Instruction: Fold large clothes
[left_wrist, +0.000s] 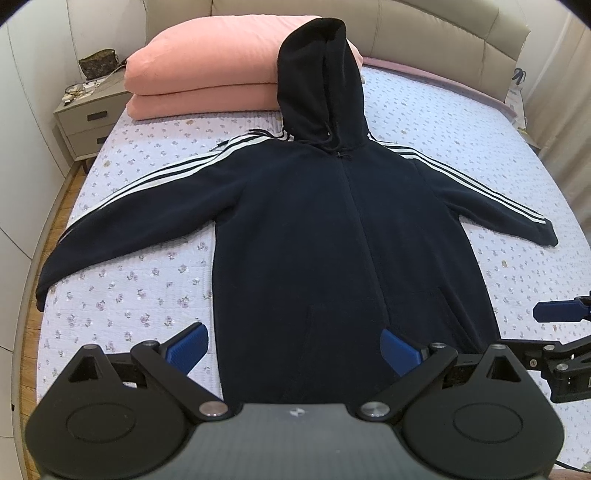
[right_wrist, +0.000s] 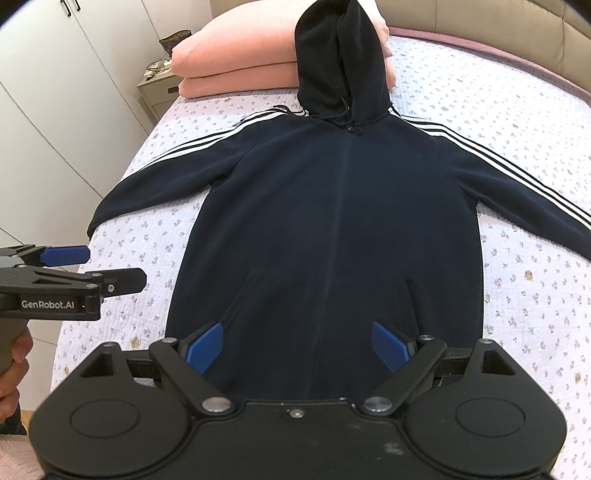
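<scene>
Navy hoodie lies flat, front up, sleeves spread, on the floral bed, straight ahead of the left gripper, whose jaws stand wide apart and hold nothing. Beyond them, its hood leans on stacked pink pillows; a nightstand stands far left. The right gripper pokes in at right.

From the right wrist, that gripper's jaws gape empty over the hem; a white wardrobe stands left, where the other gripper seems open too.

Home bedroom: bed w/ floral quilt, padded headboard, pink pillows, nightstand, wardrobe.
</scene>
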